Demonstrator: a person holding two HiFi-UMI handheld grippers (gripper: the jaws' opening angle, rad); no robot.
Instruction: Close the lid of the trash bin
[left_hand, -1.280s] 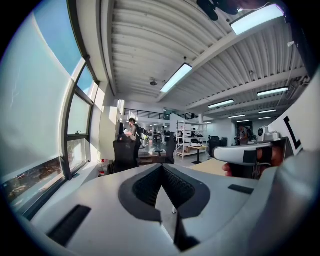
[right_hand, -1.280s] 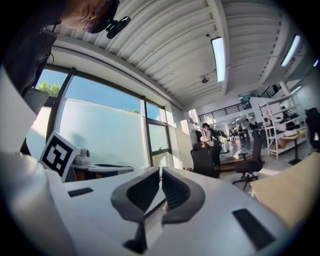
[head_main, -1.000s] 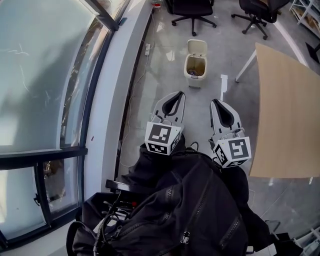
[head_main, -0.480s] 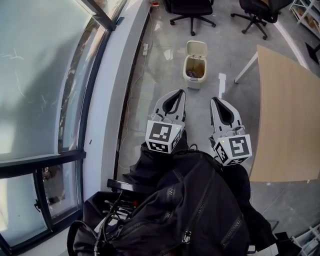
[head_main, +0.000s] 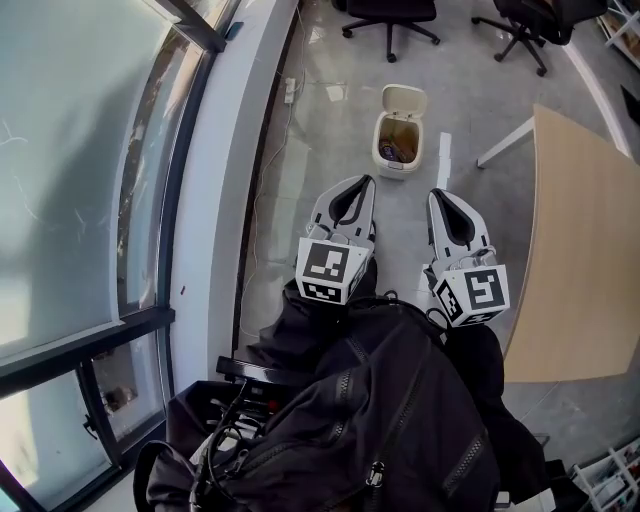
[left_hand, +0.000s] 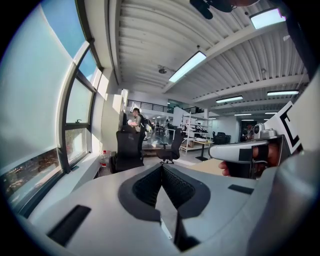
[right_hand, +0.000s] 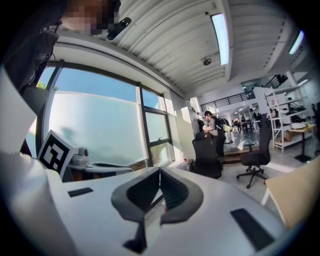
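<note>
Left gripper (head_main: 358, 188) and right gripper (head_main: 440, 200) both have jaws pressed together on nothing, and the bin (head_main: 396, 142) sits on the floor (head_main: 330, 150) far off at 12 o'clock, halfway between them, its lid (head_main: 405, 98) tipped up at the far side.

**A:** Where is the trash bin (head_main: 395, 168)?

**B:** It is on the grey floor (head_main: 330, 140), ahead of both grippers and well apart from them. Its lid (head_main: 405, 100) is tipped up at the far side, and something brownish lies inside.

**A:** And the grippers?

**B:** The left gripper (head_main: 362, 183) and the right gripper (head_main: 441, 196) are side by side, pointing toward the bin. Each has its tips together around nothing.

**A:** What else is there?

**B:** There is a wooden bench (head_main: 580, 230) on the right and a tall window (head_main: 80, 150) on the left. Two black office chairs (head_main: 392, 12) stand beyond the bin. A cable (head_main: 262, 190) runs along the floor, and black zippered fabric (head_main: 380, 410) fills the bottom.
</note>
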